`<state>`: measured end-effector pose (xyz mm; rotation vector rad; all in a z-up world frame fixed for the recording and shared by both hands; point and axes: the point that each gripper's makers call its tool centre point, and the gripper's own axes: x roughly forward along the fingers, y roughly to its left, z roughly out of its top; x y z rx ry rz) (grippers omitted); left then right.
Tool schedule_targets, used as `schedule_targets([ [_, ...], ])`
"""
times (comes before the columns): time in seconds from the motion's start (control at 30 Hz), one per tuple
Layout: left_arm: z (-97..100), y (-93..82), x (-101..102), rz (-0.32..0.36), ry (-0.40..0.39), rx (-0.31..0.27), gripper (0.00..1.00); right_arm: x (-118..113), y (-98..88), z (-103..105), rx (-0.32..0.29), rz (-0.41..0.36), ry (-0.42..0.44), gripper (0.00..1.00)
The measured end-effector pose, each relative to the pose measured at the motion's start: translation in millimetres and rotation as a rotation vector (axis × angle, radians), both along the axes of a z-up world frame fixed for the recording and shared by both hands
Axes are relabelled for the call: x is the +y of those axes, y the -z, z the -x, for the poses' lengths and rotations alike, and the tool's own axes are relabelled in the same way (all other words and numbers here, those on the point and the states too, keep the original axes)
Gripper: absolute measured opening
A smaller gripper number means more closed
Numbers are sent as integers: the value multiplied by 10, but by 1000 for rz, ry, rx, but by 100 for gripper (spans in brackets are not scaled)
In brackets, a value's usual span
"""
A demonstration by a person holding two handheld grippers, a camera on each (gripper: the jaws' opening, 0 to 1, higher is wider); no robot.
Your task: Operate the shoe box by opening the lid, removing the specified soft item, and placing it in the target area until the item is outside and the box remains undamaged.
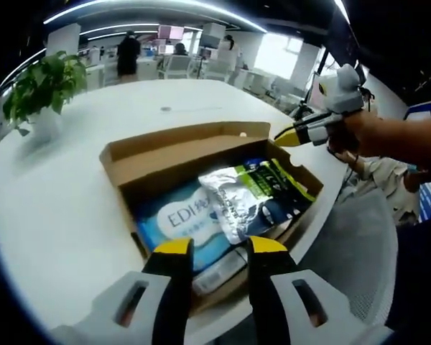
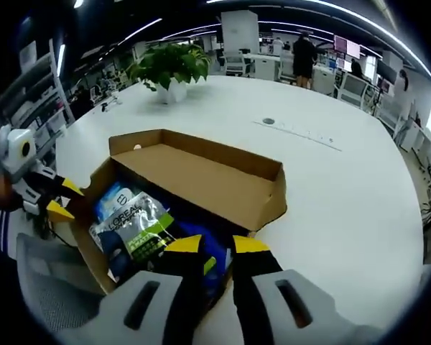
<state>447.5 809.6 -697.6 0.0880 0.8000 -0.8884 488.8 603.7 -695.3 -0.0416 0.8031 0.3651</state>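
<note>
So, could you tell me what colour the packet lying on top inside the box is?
Silver with green, best in the left gripper view: packet.

Each tool, the left tool (image 1: 217,248) and the right tool (image 2: 217,246), has a pale grey moulded body with slotted openings, two black jaws capped in yellow, and a white housing behind them, held by a bare forearm.

In the left gripper view, the light-blue packet (image 1: 174,219) inside the shoe box (image 1: 172,154) reads "EDI" in white (the rest is hidden). In the right gripper view, the silver-and-green pouch (image 2: 133,224) reads "LOREAL"; its smaller print is illegible.
</note>
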Motion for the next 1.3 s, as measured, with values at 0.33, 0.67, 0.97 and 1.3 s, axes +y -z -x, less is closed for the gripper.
schedule_targets([
  [0.33, -34, 38, -66, 13, 7, 13, 27, 67, 103, 224, 50, -35, 17, 14],
  [0.67, -80, 121, -113, 19, -3, 27, 26, 141, 150, 369, 81, -47, 18, 15],
  [0.97, -152, 196, -231, 55, -26, 74, 25, 205, 207, 508, 123, -65, 3, 15],
  [1.3, -203, 329, -424, 39, -2, 106, 24, 298, 260, 651, 165, -46, -27, 15],
])
